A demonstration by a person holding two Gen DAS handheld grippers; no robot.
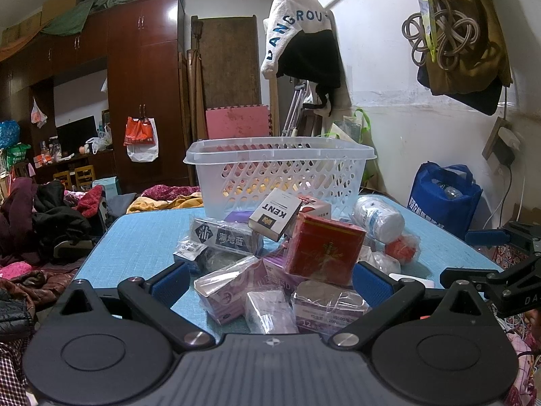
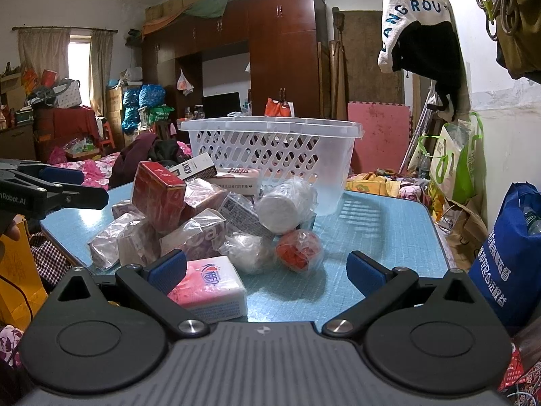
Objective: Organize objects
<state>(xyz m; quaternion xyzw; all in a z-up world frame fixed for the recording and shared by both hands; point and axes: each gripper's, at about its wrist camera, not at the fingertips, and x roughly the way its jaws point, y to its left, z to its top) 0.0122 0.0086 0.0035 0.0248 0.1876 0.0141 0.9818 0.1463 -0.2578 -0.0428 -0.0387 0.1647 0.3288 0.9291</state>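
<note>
A clear plastic basket (image 1: 280, 169) (image 2: 270, 149) stands at the far side of the blue table (image 1: 135, 243) (image 2: 389, 237). In front of it lies a heap of packets: a red box (image 1: 321, 253) (image 2: 157, 196), a white KENT box (image 1: 274, 215) (image 2: 196, 167), a dark blue carton (image 1: 225, 237), purple wrapped packs (image 1: 230, 287), a white jar (image 1: 378, 218) (image 2: 282, 208), a bagged red ball (image 1: 400, 248) (image 2: 299, 248). My left gripper (image 1: 270, 282) is open just before the purple packs. My right gripper (image 2: 267, 270) is open, a pink tissue pack (image 2: 209, 286) by its left finger.
Clothes and bedding lie left of and behind the table. A blue bag (image 1: 443, 196) (image 2: 507, 270) stands at the right by the wall. A jacket (image 1: 301, 37) hangs above the basket. A dark wardrobe (image 1: 145, 84) fills the back.
</note>
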